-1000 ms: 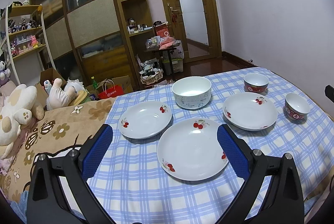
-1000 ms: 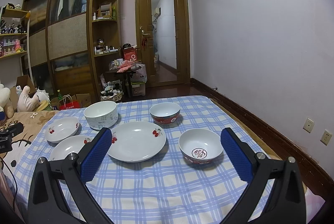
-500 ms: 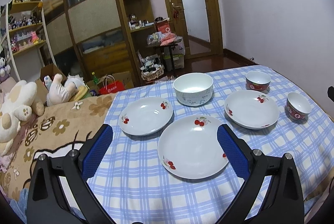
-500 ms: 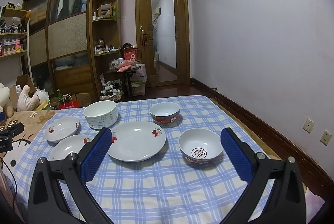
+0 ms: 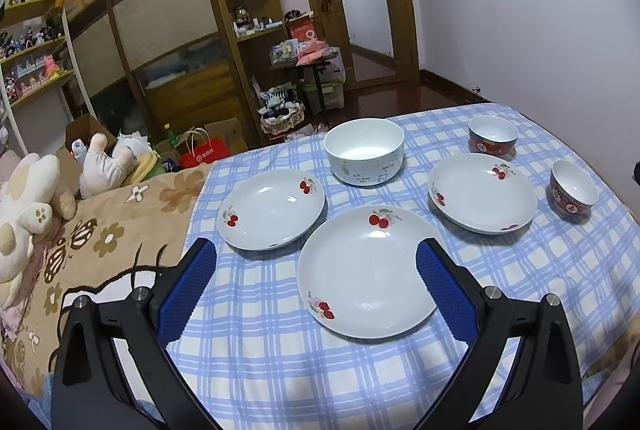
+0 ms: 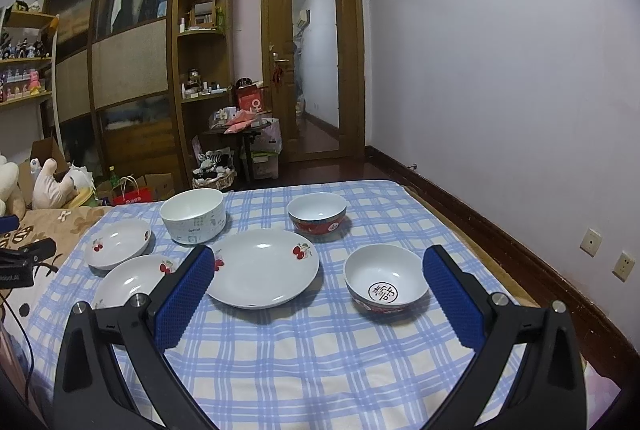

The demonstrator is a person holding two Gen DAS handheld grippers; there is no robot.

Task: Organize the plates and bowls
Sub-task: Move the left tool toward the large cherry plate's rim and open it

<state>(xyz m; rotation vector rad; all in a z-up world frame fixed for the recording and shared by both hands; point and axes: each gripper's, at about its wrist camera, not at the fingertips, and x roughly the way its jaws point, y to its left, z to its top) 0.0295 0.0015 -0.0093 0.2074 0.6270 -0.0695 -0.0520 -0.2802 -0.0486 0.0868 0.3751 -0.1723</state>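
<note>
Three white cherry-print plates lie on the blue checked cloth: a near plate (image 5: 370, 272), a left plate (image 5: 272, 207) and a right plate (image 5: 482, 191). A tall white bowl (image 5: 363, 151) stands behind them. Two small red-sided bowls (image 5: 493, 135) (image 5: 573, 191) sit at the right. My left gripper (image 5: 316, 264) is open and empty, held above the near plate. My right gripper (image 6: 318, 268) is open and empty, above the cloth between the right plate (image 6: 262, 268) and a red bowl (image 6: 386, 282).
The cloth's left edge (image 5: 196, 213) meets a brown flowered blanket (image 5: 100, 230) with plush toys (image 5: 24, 205). A wall (image 6: 520, 89) runs along the right side. A wooden wardrobe (image 6: 132, 69) and a cluttered small table (image 6: 240, 129) stand beyond the far edge.
The left gripper has tilted and shifted slightly, so the plates sit a little lower and closer in its view. The right gripper has not moved. Both stay open.
</note>
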